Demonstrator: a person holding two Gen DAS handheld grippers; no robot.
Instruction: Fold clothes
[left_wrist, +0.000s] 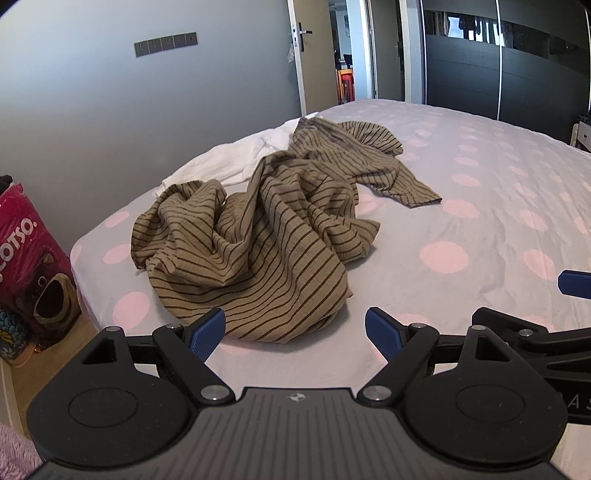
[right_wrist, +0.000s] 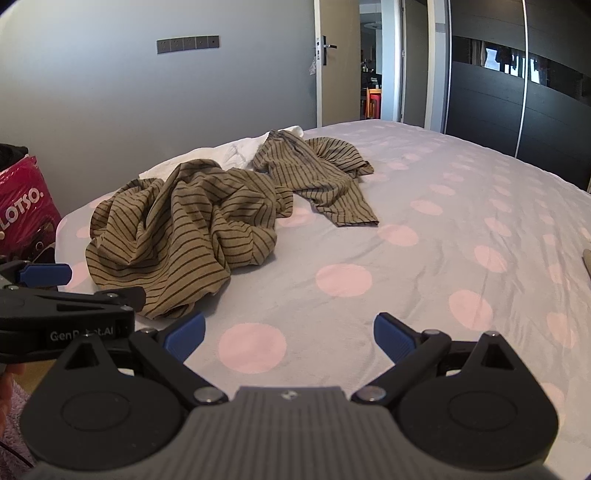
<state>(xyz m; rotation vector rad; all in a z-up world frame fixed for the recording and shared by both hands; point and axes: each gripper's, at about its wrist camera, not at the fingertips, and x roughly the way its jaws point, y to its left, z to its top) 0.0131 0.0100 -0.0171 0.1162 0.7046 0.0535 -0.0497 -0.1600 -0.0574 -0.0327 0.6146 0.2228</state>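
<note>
A crumpled olive-brown garment with dark stripes (left_wrist: 258, 236) (right_wrist: 177, 229) lies in a heap on the near left part of the bed. A second striped piece (left_wrist: 373, 158) (right_wrist: 325, 177) stretches behind it toward the middle. White cloth (left_wrist: 236, 155) (right_wrist: 221, 151) sits under them at the far left edge. My left gripper (left_wrist: 295, 334) stands open just short of the heap's near hem, nothing between its blue pads. My right gripper (right_wrist: 290, 334) is open over bare bedcover, to the right of the heap. The left gripper's body (right_wrist: 66, 317) shows at the left of the right wrist view.
The bed (left_wrist: 461, 229) (right_wrist: 424, 251) has a grey cover with pink dots. A pink LOTSO bag (left_wrist: 33, 258) (right_wrist: 22, 210) stands on the floor at the left. A grey wall, an open door (left_wrist: 321, 55) and a dark wardrobe (left_wrist: 498, 66) lie beyond.
</note>
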